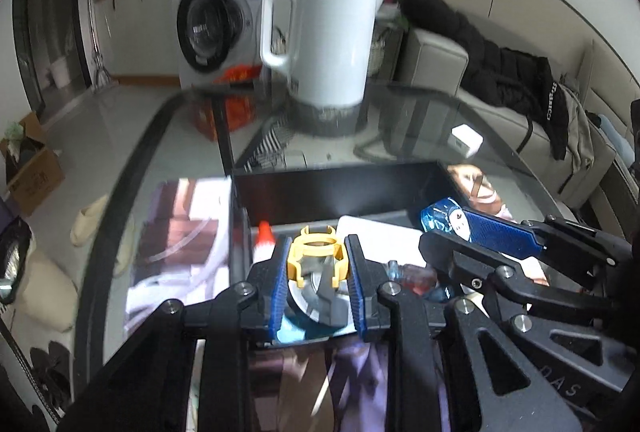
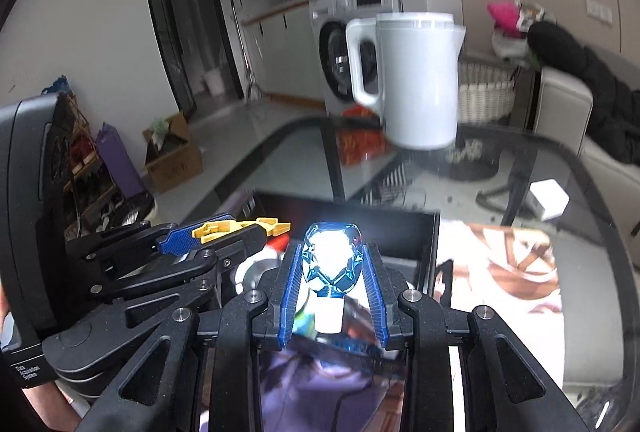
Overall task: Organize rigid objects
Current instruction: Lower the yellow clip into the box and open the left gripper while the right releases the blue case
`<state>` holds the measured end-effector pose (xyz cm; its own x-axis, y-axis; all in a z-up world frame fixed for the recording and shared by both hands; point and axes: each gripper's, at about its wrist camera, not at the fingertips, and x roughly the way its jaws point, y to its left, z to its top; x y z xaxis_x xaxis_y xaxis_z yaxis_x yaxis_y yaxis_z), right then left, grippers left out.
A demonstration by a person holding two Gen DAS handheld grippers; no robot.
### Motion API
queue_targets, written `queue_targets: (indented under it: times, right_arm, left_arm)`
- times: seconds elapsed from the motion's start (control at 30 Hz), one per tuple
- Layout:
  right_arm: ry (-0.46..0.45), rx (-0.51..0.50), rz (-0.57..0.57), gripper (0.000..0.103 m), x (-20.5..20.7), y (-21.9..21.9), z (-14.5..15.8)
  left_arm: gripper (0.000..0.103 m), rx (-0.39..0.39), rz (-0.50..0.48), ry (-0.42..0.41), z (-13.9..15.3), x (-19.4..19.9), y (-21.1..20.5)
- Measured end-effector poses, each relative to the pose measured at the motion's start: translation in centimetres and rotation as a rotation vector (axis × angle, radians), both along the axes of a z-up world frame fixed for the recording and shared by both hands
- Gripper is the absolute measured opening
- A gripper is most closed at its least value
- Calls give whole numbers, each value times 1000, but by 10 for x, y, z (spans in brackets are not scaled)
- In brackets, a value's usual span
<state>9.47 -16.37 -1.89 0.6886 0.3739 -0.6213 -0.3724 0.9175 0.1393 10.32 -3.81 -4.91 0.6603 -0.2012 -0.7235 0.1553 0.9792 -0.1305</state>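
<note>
My left gripper [image 1: 318, 252] is shut on a yellow plastic ring-shaped piece [image 1: 318, 250], held above a black open box [image 1: 332, 188] on the glass table. My right gripper [image 2: 332, 260] is shut on a blue faceted clear bottle [image 2: 332, 256], also over the box [image 2: 400, 232]. In the left wrist view the right gripper [image 1: 460, 228] enters from the right with the blue bottle [image 1: 444, 218]. In the right wrist view the left gripper [image 2: 240, 228] shows at left with the yellow piece [image 2: 236, 226]. A glue bottle with an orange cap [image 1: 265, 238], a white card [image 1: 380, 236] and a round metal object [image 1: 316, 296] lie in the box.
A white electric kettle [image 1: 328, 40] stands on its base at the table's far side. A white charger block [image 1: 464, 140] lies at the right. Beyond are a washing machine [image 1: 216, 28], a sofa with dark clothes [image 1: 500, 72] and a cardboard box [image 1: 28, 168] on the floor.
</note>
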Motion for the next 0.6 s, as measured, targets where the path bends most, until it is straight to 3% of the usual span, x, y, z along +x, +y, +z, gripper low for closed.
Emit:
queue_targets:
  times: [0.1, 0.2, 0.33, 0.47, 0.57, 0.6]
  right_arm:
    - [89, -17, 13, 30, 8, -1, -16]
    - [154, -19, 18, 30, 12, -1, -29]
    - [172, -25, 23, 30, 14, -2, -31]
    - [181, -23, 20, 30, 13, -1, -31]
    - [171, -10, 3, 39, 10, -5, -29]
    - [158, 0, -16, 46, 9, -8, -27]
  left_arm:
    - [24, 20, -17, 53, -10, 2, -5]
    - [24, 33, -20, 53, -11, 0, -9]
    - [24, -3, -21, 85, -12, 1, -8]
    - [26, 10, -15, 89, -9, -2, -6]
    - [40, -19, 18, 35, 0, -11, 1]
    - [50, -31, 21, 29, 1, -13, 3]
